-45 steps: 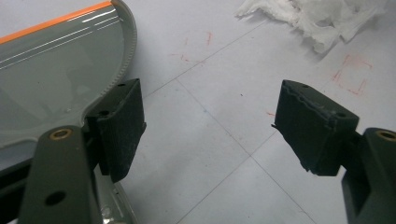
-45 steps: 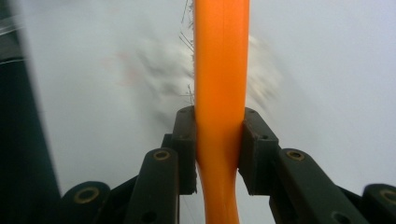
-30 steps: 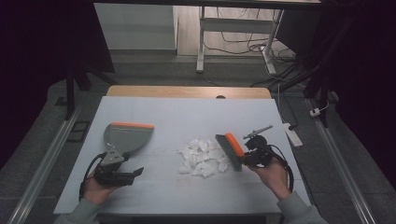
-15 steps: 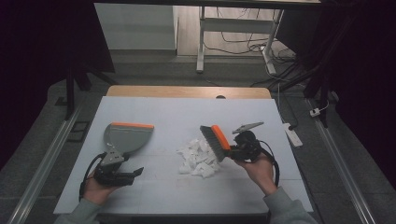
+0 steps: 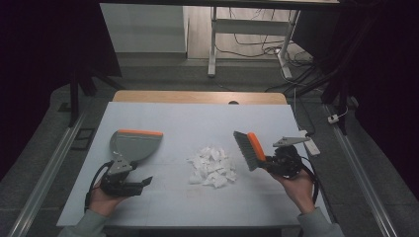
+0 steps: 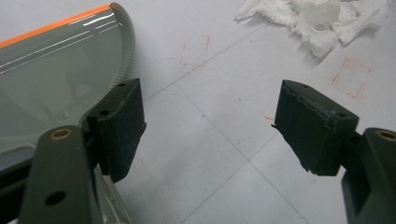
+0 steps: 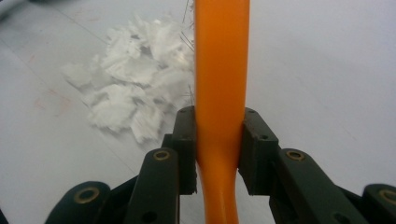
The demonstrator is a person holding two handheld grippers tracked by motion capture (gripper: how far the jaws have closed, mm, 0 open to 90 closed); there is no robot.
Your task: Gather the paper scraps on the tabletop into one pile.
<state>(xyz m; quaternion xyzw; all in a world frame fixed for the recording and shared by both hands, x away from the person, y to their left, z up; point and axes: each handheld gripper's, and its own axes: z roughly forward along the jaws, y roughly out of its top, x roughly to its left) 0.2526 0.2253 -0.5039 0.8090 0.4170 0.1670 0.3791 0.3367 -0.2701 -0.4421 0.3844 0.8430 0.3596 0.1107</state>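
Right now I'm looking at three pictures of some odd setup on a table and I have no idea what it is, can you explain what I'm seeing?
A person sits at a white table and holds a hand tool with two black jaws in each hand. The high view looks down from above. The other two come from small cameras riding on each tool, looking along its jaws.

On the table lie a pile of torn white paper scraps and a grey dustpan with an orange edge.

The right gripper is clamped on the orange handle of a small brush, held just right of the scraps with its bristles facing them. The left gripper has its jaws open with nothing between them, right beside the dustpan.

It looks like sweeping practice.
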